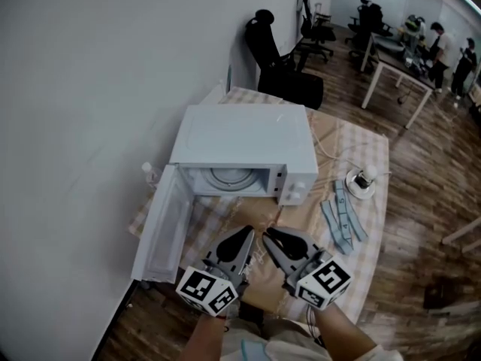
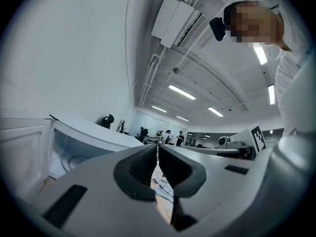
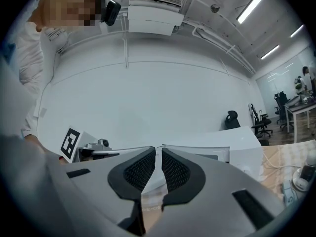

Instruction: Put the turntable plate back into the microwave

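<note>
The left gripper (image 1: 242,239) and right gripper (image 1: 270,239) are being held side by side over the table's (image 1: 372,228) near edge, tips converging, both jaw pairs pressed together on nothing; beyond, the plate (image 1: 228,177) is lying inside the open-doored microwave (image 1: 248,138)

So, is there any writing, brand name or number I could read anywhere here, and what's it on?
Nothing here reads as words or numbers.
The cubes on the left gripper and right gripper: black-and-white square patterns, not letters.
The microwave, on its control panel: marks too small to read.
The blue strips beside it: any print is too blurred to read.
</note>
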Demonstrator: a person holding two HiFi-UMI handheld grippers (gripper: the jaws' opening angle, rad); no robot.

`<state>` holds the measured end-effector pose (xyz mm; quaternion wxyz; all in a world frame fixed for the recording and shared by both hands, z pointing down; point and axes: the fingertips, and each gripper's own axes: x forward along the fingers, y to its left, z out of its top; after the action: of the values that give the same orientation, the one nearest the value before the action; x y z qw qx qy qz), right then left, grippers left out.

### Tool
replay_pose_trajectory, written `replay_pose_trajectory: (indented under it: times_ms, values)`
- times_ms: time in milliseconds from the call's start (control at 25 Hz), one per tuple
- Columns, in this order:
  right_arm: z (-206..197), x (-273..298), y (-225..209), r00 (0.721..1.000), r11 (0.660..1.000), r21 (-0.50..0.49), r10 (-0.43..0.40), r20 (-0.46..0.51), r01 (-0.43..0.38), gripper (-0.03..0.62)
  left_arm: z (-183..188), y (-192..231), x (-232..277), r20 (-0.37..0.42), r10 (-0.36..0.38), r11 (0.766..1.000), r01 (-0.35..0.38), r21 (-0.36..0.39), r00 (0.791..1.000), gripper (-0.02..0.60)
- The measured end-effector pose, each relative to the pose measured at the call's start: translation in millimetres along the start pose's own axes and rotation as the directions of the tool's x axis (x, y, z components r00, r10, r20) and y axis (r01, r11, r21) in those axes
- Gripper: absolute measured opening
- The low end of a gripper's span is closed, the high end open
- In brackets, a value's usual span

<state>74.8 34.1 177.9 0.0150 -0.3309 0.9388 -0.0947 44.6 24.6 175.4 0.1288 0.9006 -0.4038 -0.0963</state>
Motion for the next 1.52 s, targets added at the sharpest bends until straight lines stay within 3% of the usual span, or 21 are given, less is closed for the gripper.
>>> replay_pose_trajectory:
  times_ms: [360,1520]
  values:
    - [14,-7,1,1.000,1.000,0.023,0.012,0.010,-0.012,0.061,25,-11,6,0.016,-0.016,0.999,0.015,0.049,1.000,0.012]
    - [9,-10,-5,1.000,1.000,0.011,-0.001,-0.017,0.002,0.041,8,-8,7,-0.006,-0.002,1.000,0.002,-0.008,1.000,0.012]
